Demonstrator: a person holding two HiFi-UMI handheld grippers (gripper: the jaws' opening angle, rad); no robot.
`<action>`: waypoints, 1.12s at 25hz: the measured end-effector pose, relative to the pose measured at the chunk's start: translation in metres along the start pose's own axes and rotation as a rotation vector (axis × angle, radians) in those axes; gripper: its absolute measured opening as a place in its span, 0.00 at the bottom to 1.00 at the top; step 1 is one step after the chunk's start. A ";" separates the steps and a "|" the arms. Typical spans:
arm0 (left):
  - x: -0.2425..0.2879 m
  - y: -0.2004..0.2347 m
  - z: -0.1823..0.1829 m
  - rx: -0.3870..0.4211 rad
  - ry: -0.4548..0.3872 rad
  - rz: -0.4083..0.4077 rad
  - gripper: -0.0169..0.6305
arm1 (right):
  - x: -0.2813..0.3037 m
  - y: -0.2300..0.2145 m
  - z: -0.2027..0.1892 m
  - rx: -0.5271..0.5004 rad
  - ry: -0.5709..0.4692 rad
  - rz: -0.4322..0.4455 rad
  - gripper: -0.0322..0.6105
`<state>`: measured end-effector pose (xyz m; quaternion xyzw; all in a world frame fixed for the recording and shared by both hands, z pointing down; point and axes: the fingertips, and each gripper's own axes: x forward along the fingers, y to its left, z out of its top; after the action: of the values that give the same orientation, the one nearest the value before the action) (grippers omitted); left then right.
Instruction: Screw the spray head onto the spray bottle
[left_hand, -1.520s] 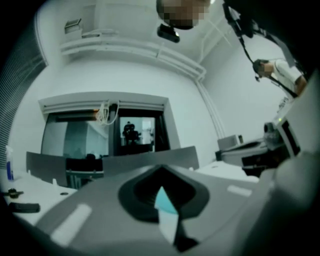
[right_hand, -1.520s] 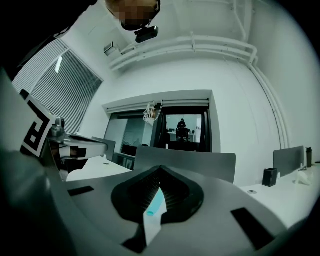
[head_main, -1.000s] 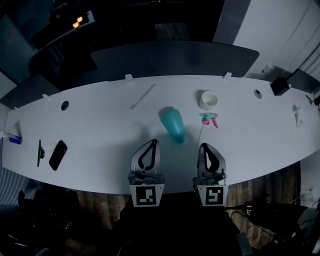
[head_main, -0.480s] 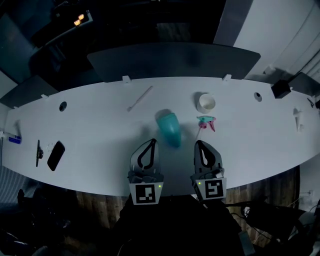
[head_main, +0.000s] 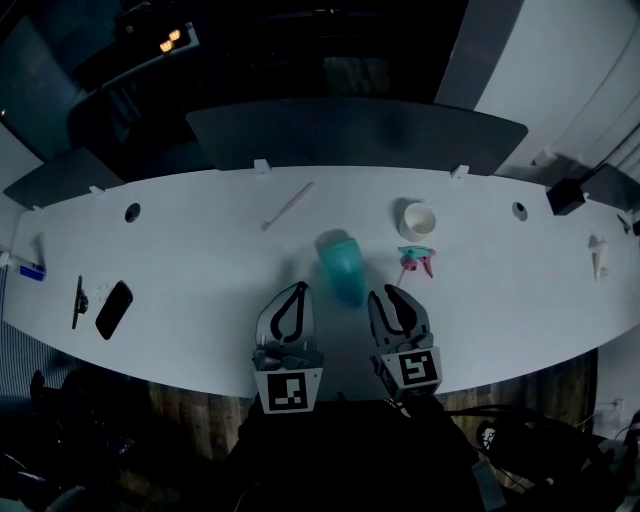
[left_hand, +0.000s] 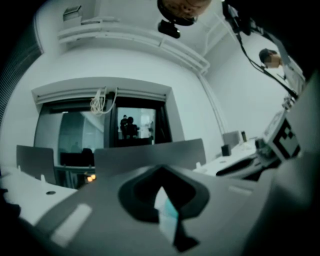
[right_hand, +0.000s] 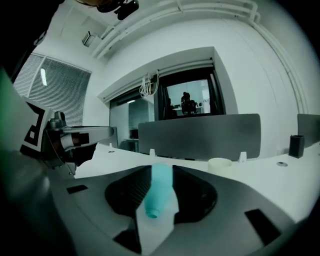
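A teal spray bottle (head_main: 340, 266) lies on its side on the white table (head_main: 200, 250), neck toward me. The pink and teal spray head (head_main: 416, 260) lies just to its right. My left gripper (head_main: 299, 288) hovers shut and empty, near-left of the bottle; in the left gripper view (left_hand: 161, 166) only a sliver of teal (left_hand: 170, 212) shows past its jaws. My right gripper (head_main: 386, 294) sits near-right of the bottle, jaws opening, nothing between them. The right gripper view (right_hand: 161, 168) looks through the gap at the bottle (right_hand: 157, 192) lying ahead.
A white cup (head_main: 417, 217) stands behind the spray head and shows as the cup (right_hand: 220, 165) in the right gripper view. A white stick (head_main: 288, 206) lies farther back. A black phone (head_main: 114, 309) and a dark pen (head_main: 78, 301) lie far left. A grey partition (head_main: 350, 135) lines the back edge.
The right gripper has shifted left toward the bottle's neck and its jaws have parted a little. The left gripper stays shut in about the same place.
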<state>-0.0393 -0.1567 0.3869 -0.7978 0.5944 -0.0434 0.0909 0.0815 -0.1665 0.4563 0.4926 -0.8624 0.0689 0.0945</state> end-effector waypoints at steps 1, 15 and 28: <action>-0.001 0.002 0.000 0.006 0.006 0.003 0.03 | 0.006 0.006 -0.005 -0.008 0.026 0.020 0.28; -0.019 0.048 -0.012 0.042 0.066 0.119 0.03 | 0.077 0.013 -0.095 0.037 0.383 0.015 0.62; -0.016 0.047 -0.010 0.012 0.053 0.120 0.03 | 0.069 0.016 -0.067 -0.002 0.322 0.103 0.47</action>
<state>-0.0901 -0.1556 0.3878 -0.7586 0.6432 -0.0625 0.0825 0.0401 -0.2022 0.5366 0.4302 -0.8603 0.1509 0.2282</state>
